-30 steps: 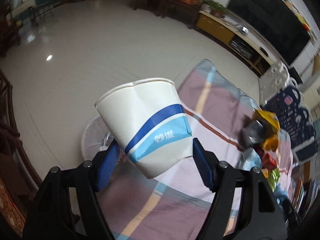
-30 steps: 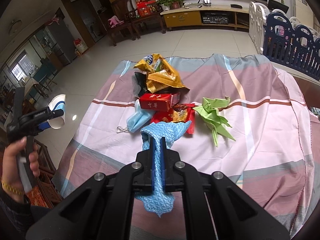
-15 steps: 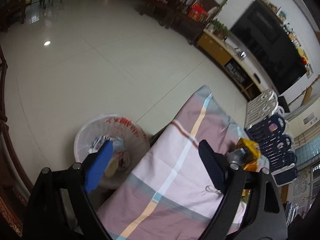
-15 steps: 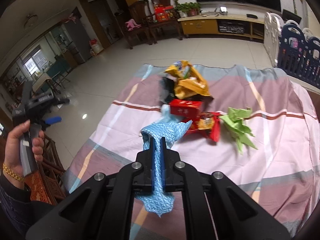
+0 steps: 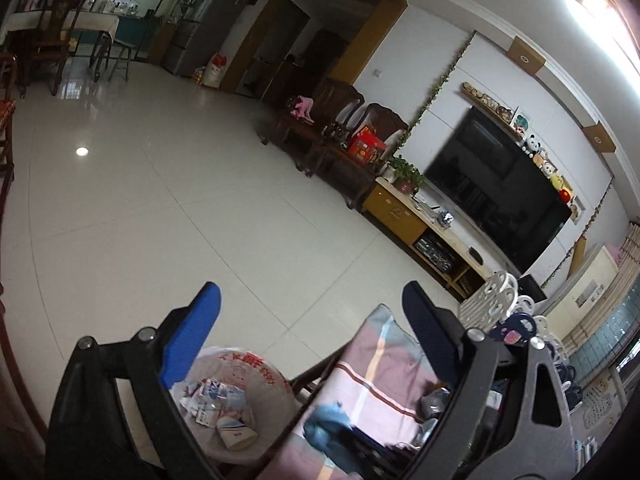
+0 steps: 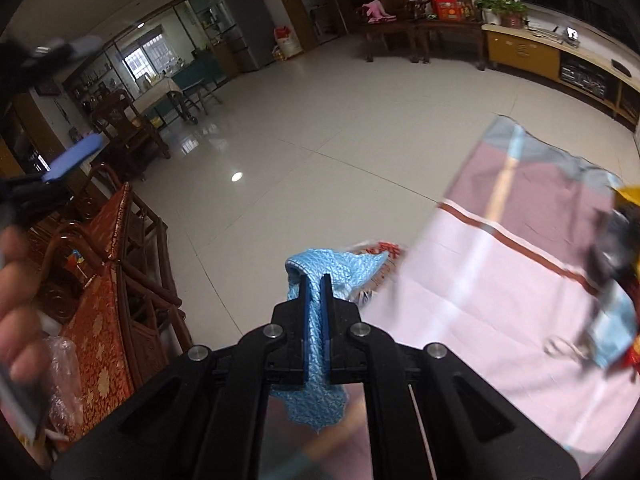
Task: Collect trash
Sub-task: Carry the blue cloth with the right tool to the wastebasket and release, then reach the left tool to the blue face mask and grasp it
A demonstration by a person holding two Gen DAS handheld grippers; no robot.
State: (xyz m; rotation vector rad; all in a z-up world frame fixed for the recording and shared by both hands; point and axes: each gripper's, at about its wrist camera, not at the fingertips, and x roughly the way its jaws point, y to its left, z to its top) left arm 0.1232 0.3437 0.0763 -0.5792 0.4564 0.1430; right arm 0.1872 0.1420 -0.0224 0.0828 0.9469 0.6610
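Claw over tiled floor — striped cloth beside

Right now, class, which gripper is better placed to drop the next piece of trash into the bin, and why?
The right gripper: its jaws are shut on the blue cloth, already carried toward the table's edge. The left gripper is open and empty above the trash bin, so it has nothing to drop.

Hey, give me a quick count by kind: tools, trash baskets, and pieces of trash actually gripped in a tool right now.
Tools: 2, the left tool with its jaws apart and nothing between them, and the right tool clamped
Trash baskets: 1, the white basket on the floor
Gripped trash: 1, the blue textured wrapper
Total: 4
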